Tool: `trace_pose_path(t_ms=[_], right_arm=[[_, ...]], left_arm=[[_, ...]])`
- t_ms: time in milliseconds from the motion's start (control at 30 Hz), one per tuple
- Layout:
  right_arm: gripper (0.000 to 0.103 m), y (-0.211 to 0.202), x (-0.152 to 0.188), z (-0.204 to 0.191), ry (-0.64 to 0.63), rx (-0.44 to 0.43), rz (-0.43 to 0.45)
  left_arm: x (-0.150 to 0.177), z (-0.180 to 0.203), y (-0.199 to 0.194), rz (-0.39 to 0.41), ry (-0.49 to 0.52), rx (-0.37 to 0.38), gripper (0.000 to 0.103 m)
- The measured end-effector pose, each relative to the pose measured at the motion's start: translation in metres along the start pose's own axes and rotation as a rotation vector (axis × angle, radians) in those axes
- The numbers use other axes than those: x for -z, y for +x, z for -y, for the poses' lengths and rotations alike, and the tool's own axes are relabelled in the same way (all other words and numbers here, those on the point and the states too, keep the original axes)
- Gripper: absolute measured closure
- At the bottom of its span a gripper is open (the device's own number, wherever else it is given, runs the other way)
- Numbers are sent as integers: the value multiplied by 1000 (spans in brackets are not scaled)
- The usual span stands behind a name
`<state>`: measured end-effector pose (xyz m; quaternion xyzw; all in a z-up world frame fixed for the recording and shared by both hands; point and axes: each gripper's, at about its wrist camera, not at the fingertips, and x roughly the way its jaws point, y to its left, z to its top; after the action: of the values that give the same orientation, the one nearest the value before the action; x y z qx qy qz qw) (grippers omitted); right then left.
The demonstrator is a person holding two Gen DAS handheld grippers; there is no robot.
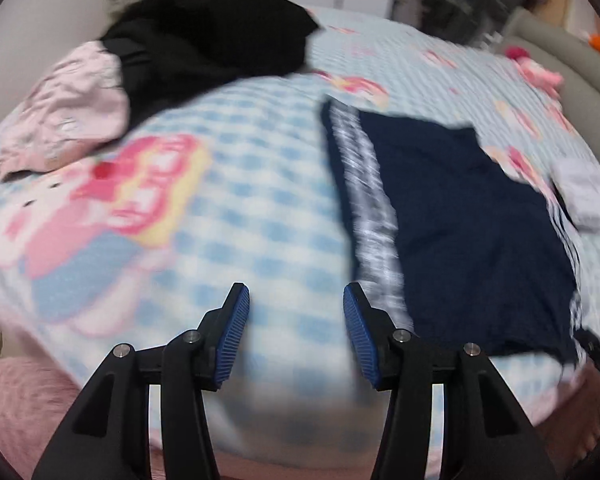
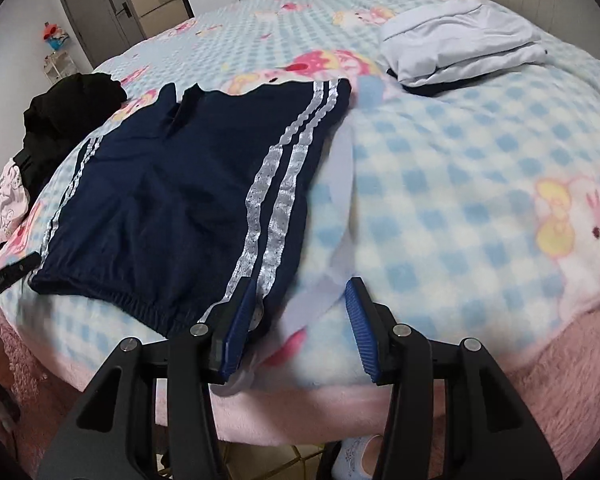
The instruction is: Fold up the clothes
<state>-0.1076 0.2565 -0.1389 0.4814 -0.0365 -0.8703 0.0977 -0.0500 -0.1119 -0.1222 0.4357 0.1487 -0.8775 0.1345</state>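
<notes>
Through the left wrist camera, your left tongs (image 1: 296, 336) are hanging wide open above the bed (image 1: 260, 208), holding nothing. The picture is blurry. The blanket is looking soft and fuzzy, with blue checks and pink cartoon pictures. The navy shorts (image 1: 472, 232) are lying flat off to the right. A crumpled black pile (image 1: 204, 44) and a wrinkly pink piece (image 1: 64, 120) are sitting together at the far left.

Through the right wrist camera, your right tongs (image 2: 300, 328) are also standing wide open and empty, just beside the waistband corner of the navy shorts (image 2: 172, 208). The shorts are lying spread out, smooth and thin, with shiny white stripes down each side and a bunched stretchy waistband near you. A pale blue piece (image 2: 464, 52) is sitting folded farther back.

I think you are either getting ready to fold the shorts or smoothing them. Folding them would mean pinching a corner of that thin, slippery cloth.
</notes>
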Motion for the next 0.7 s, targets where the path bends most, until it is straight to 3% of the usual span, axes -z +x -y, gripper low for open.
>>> trace_pose_path(t_ms=[100,167,267,367,467,600,700], right_arm=[[56,-10,-2,7,27,-21,42],[56,-12,-3,11,41,-24,52],[56,-15,-4,17,63,-30,68],[56,-18,-4,22,85,-35,84],[56,-22,-5,27,106,-40,99],[56,-26,-7,35,135,-50,120],[56,-21,-26,42,131,-124,115]], left_arm=[[-5,-12,-10,37,-65,156,52],[-5,0,-4,16,-35,196,52],[-2,21,11,-37,27,223,52],[5,35,23,-82,100,122,52],[7,34,19,-71,128,43,51],[-3,34,-8,34,97,140,52],[-17,63,-19,77,160,232,52]])
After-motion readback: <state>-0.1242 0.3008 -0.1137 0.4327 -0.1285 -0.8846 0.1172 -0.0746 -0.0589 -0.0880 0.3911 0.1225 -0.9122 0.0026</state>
